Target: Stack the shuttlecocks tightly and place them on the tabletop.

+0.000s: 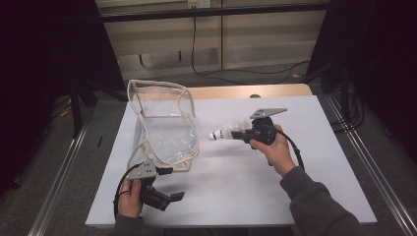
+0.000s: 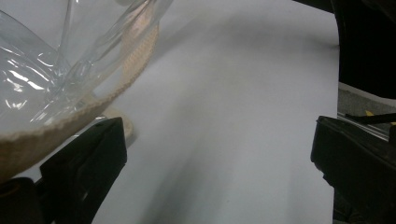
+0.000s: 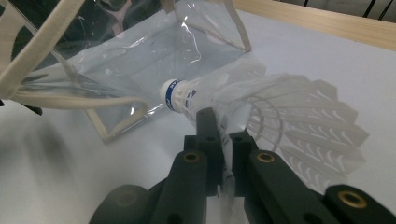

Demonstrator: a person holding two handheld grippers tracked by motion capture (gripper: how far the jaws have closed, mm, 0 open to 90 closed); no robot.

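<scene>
A clear plastic bag (image 1: 164, 125) with beige trim stands open on the white table (image 1: 236, 187), left of centre. My right gripper (image 1: 242, 133) is raised above the table to the right of the bag, shut on the feather skirt of a white shuttlecock (image 1: 223, 132). The cork tip with its blue band points toward the bag (image 3: 116, 60). In the right gripper view the shuttlecock (image 3: 280, 107) is pinched between the jaws of that gripper (image 3: 222, 135). My left gripper (image 1: 172, 183) rests at the bag's near corner, open. The bag's trim (image 2: 70, 123) lies over one jaw.
A wooden strip (image 1: 246, 91) runs along the table's far edge. Metal rails (image 1: 364, 167) flank both sides, and cables (image 1: 246, 73) lie on the floor behind. Bare white surface spreads across the table's centre and right.
</scene>
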